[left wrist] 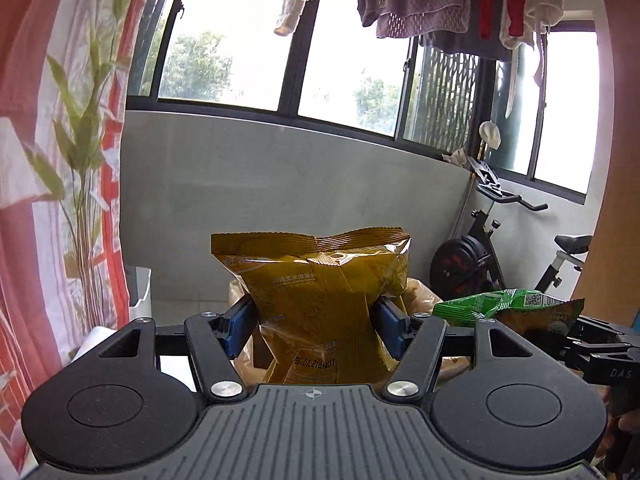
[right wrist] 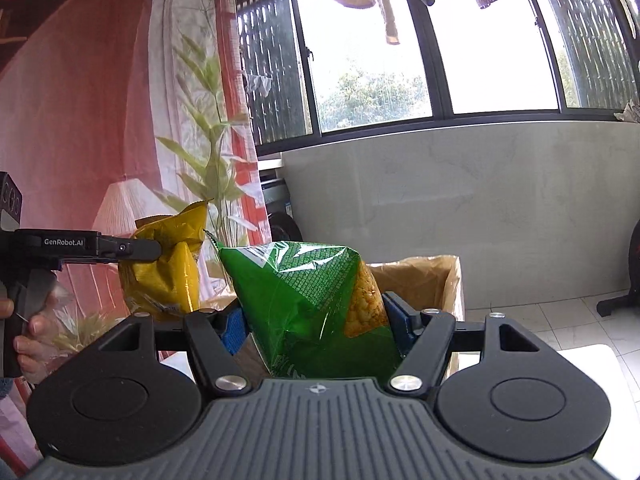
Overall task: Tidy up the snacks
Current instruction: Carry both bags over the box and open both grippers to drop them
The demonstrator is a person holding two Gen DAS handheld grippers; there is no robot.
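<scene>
Gripping with my left gripper (left wrist: 316, 320), I am pinching a yellow snack bag (left wrist: 316, 300) across its middle, the blue pads (left wrist: 240, 326) pressing in on both sides so the foil is creasing between them. With my right gripper (right wrist: 316, 326) I am doing the same to a green snack bag (right wrist: 312, 304), squeezed upright between its pads, a window in the packet showing puffed corn pieces. Both bags are hanging in the air, side by side and near each other, above and just in front of a cardboard box (right wrist: 448, 280) lined with brownish plastic, which is sitting on the tiled floor under the window wall. I am judging that the sorting is somewhere in its middle: two packets are lifted and neither is set down yet, and I cannot tell whether the box already holds other snacks, since the bags are hiding its inside. What is left, as I read it, is lowering each bag into its place and letting go.
</scene>
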